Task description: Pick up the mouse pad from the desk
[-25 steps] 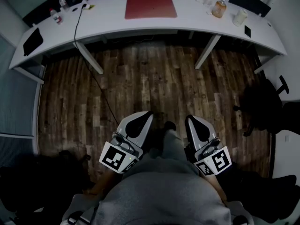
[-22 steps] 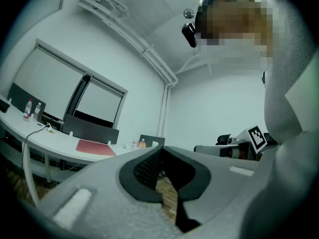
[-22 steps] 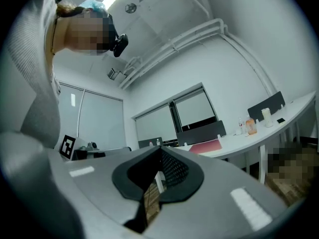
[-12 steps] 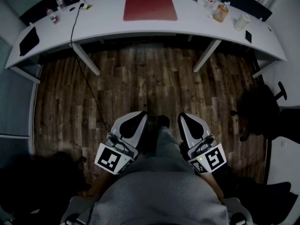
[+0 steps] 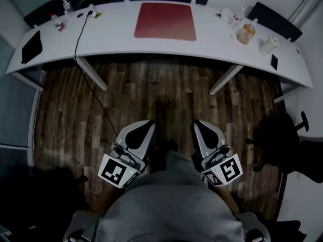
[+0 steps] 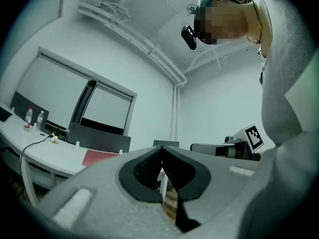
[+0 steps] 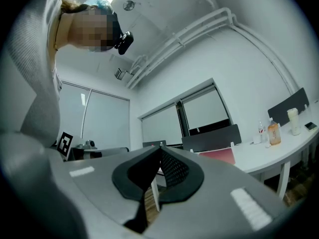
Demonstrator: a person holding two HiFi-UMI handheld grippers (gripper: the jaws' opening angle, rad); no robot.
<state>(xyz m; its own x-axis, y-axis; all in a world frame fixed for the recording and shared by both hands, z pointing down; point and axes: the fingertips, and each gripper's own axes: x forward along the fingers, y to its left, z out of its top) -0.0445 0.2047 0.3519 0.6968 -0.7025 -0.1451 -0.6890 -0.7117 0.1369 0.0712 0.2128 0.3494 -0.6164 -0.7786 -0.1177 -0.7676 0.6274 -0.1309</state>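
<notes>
- While the red mouse pad [image 5: 165, 21] lies flat at the middle of the white desk [image 5: 116, 30], both grippers hang well apart from it, above the wood floor [image 5: 166, 89].
- Left gripper [image 5: 149, 124]: jaws clenched together, nothing between them.
- Right gripper [image 5: 197, 125]: jaws clenched together, empty.

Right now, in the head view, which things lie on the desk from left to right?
black flat item → small bottle → red mouse pad → amber bottle → white cup
</notes>
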